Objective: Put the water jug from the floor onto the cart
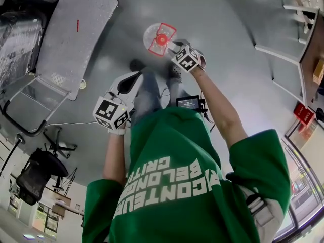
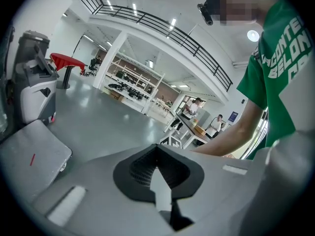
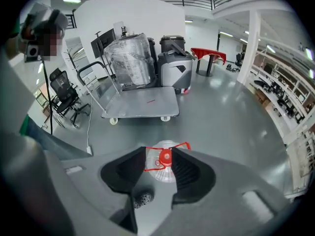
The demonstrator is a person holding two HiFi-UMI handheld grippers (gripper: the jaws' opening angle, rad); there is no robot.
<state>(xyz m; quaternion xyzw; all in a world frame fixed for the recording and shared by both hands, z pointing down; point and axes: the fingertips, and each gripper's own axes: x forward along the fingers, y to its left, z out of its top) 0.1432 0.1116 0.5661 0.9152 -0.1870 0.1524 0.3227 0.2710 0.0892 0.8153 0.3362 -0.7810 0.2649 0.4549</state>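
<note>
The water jug is clear, with a red cap and a red handle, and stands on the grey floor ahead of the person's feet. In the right gripper view its cap shows between the two black pads, which stand apart and do not touch it. My right gripper is open and points steeply down just over the jug. The flat grey cart lies to the left with nothing on its deck. My left gripper hangs lower left, away from the jug, its tips together and holding nothing.
A plastic-wrapped machine stands behind the cart's handle end. A grey machine and a red table are farther back. An office chair is at the lower left, white shelving at the right. My shoe is near the jug.
</note>
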